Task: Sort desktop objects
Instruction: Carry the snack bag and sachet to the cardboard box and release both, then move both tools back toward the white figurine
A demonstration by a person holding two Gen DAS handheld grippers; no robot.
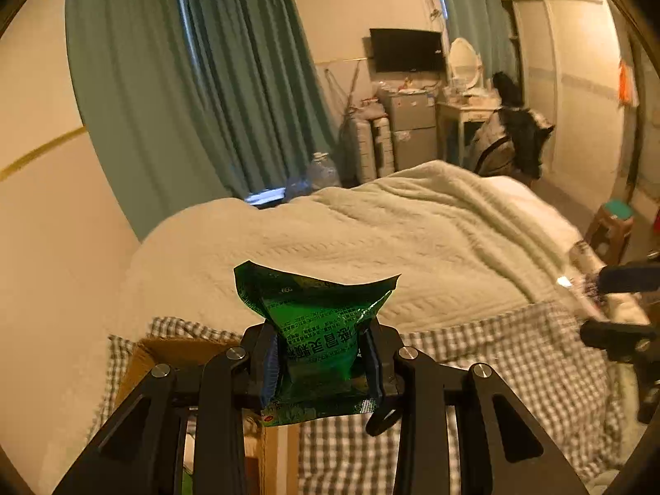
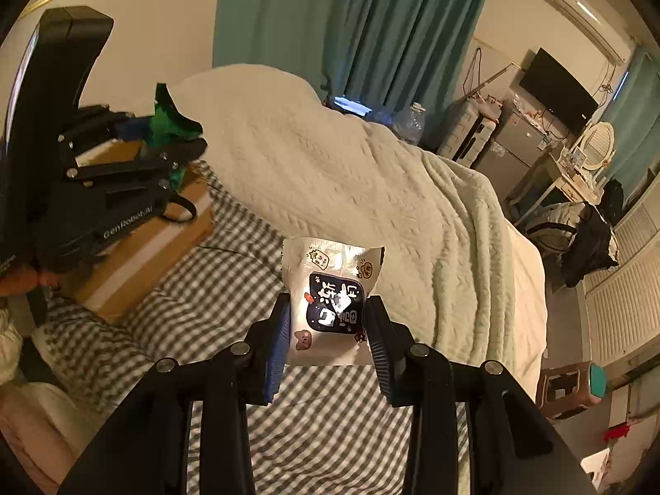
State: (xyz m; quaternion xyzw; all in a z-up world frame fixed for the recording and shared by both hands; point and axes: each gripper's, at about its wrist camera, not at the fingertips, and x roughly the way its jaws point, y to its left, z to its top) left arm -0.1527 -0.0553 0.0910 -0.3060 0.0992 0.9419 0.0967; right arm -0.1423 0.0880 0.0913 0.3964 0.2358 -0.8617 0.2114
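My left gripper point(image 1: 321, 354) is shut on a green foil packet point(image 1: 317, 321) with Chinese print, held up above the bed. In the right wrist view the same left gripper point(image 2: 181, 140) shows at the upper left, the green packet point(image 2: 165, 119) sticking out of it. My right gripper point(image 2: 328, 321) is shut on a white snack packet point(image 2: 334, 301) with a dark blue label and small cartoon animals. In the left wrist view the right gripper's fingers point(image 1: 618, 280) and the white packet point(image 1: 585, 272) show blurred at the right edge.
A cardboard box point(image 2: 136, 247) sits on the checked bedsheet point(image 2: 214, 301) below the left gripper. A cream knitted blanket point(image 1: 371, 239) covers the bed behind. Green curtains point(image 1: 185, 82), a small fridge point(image 1: 412, 128), a dressing table and a stool point(image 2: 573, 387) stand further off.
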